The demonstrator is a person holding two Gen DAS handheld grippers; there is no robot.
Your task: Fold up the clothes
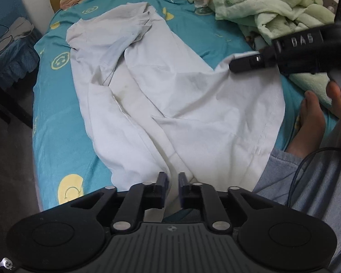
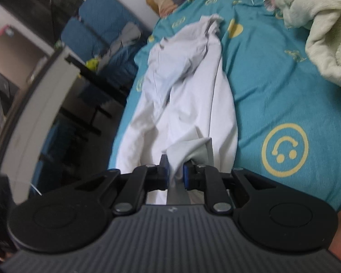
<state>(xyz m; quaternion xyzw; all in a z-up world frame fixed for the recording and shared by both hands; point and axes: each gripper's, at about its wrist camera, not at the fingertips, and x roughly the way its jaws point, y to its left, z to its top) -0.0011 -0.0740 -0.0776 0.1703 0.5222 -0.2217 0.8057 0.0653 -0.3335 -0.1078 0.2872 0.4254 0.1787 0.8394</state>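
**Folding a white garment on the bed**

Lying ahead of both tongs, the white garment is spread over the teal bedsheet. A fold of it is pinched by the right tongs. The left tongs are held slightly spread above its near edge, nothing between them.

Matt white cloth garment; fleecy green blanket.

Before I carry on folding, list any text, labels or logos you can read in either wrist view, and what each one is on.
"DAS": raised letters on the black body of the right gripper, seen from the left wrist view.
White tag by the green blanket: too small to read.
Bedsheet: yellow smiley faces only, no words.
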